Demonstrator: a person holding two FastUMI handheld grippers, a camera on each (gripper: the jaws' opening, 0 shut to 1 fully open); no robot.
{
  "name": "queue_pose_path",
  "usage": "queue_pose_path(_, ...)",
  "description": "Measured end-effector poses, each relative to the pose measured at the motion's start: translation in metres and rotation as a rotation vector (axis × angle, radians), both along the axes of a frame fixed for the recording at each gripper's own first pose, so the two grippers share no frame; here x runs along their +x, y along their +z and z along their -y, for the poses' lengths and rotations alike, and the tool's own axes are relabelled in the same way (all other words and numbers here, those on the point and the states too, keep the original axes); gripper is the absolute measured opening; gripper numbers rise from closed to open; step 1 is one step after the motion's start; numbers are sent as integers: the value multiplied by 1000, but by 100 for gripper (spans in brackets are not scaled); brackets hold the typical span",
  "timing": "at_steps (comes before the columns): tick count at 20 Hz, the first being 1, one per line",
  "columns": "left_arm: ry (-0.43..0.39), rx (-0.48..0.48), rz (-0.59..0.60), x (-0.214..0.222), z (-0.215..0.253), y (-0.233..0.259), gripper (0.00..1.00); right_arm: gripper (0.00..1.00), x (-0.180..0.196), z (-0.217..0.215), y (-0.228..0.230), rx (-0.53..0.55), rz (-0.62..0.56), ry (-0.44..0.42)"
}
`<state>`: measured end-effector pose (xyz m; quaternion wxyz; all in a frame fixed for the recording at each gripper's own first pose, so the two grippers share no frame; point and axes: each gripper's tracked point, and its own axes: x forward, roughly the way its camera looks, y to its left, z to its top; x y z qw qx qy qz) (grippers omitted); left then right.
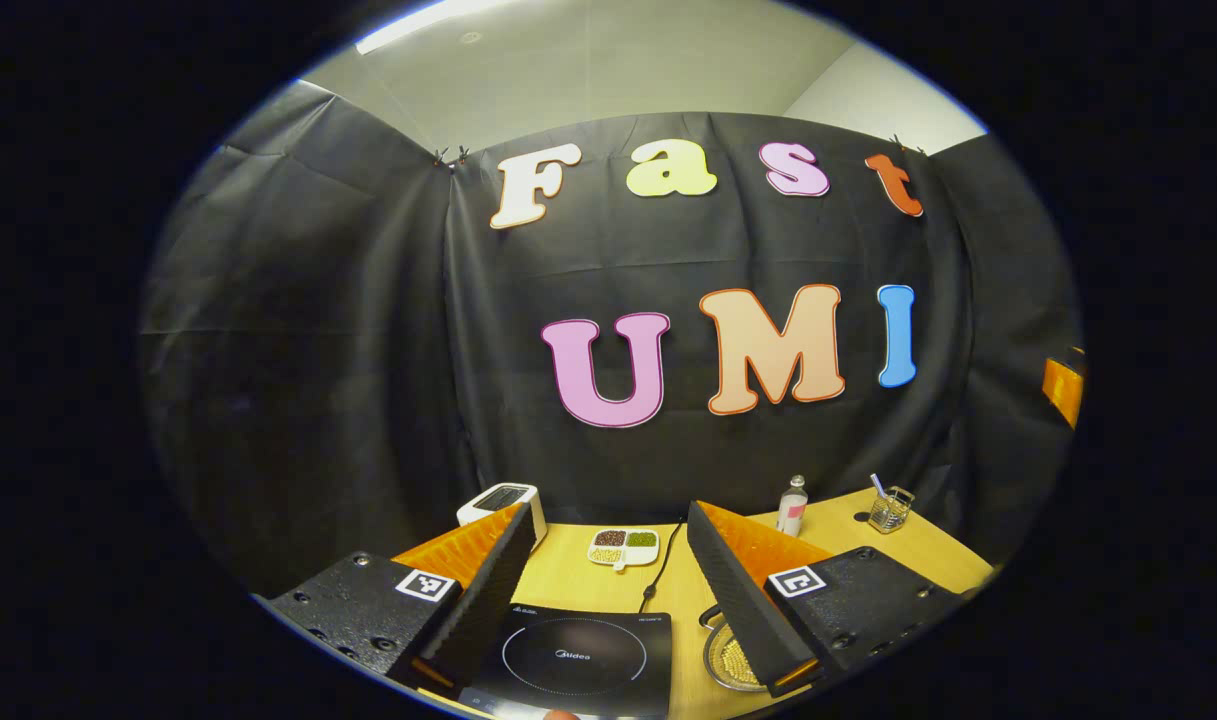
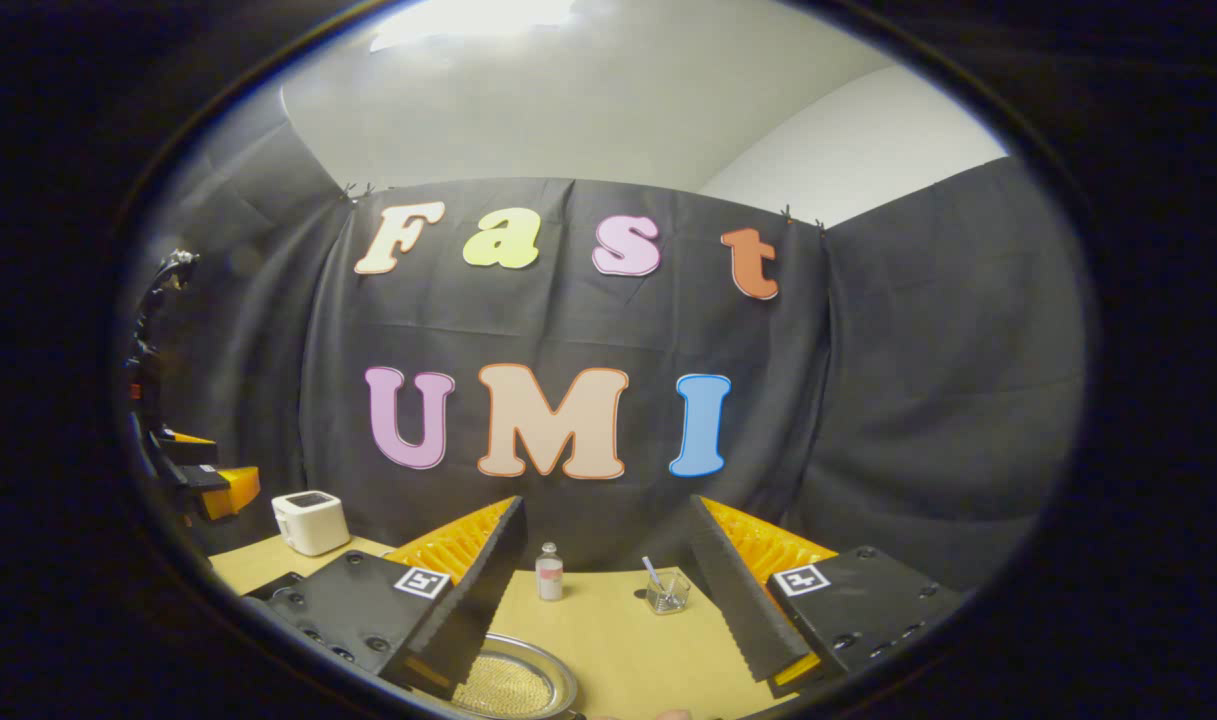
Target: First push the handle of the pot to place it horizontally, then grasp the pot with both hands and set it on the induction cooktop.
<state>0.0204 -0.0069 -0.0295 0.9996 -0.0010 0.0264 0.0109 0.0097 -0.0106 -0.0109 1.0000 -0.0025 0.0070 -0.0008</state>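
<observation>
Left gripper view: the left gripper (image 1: 608, 585) is held above the table (image 1: 568, 575) with its fingers spread apart and nothing between them. The induction cooktop (image 1: 576, 655) lies at 6 o'clock, between the fingers. The pot (image 1: 728, 660) is seen at 5 o'clock, just beside the cooktop and partly hidden behind one finger; a thin loop at its rim may be the handle (image 1: 710, 617), though its lie cannot be judged. A toaster (image 1: 503, 500), a dish of beans (image 1: 624, 546), a bottle (image 1: 792, 505) and a glass (image 1: 890, 508) stand at the far edge. Right gripper view: the right gripper (image 2: 608, 590) is likewise open and empty; the pot (image 2: 513, 685) is seen at 6 o'clock with a mesh-like inside, the other gripper (image 2: 203, 480) at 9 o'clock. The cooktop is clearest in the left gripper view, the pot's interior in the right. Judgement: the handle push is not yet begun; it should be approached low and nudged from the side, slowly, so the pot is not slid.
</observation>
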Motion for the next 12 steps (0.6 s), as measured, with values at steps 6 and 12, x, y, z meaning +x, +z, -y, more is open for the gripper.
queue_pose_path(6,1,-8,44,0,3,16,100,99,4,-8,-5,7,-17,45)
queue_pose_path(12,7,-18,60,2,3,27,100,49,8,-23,-18,-9,-70,99)
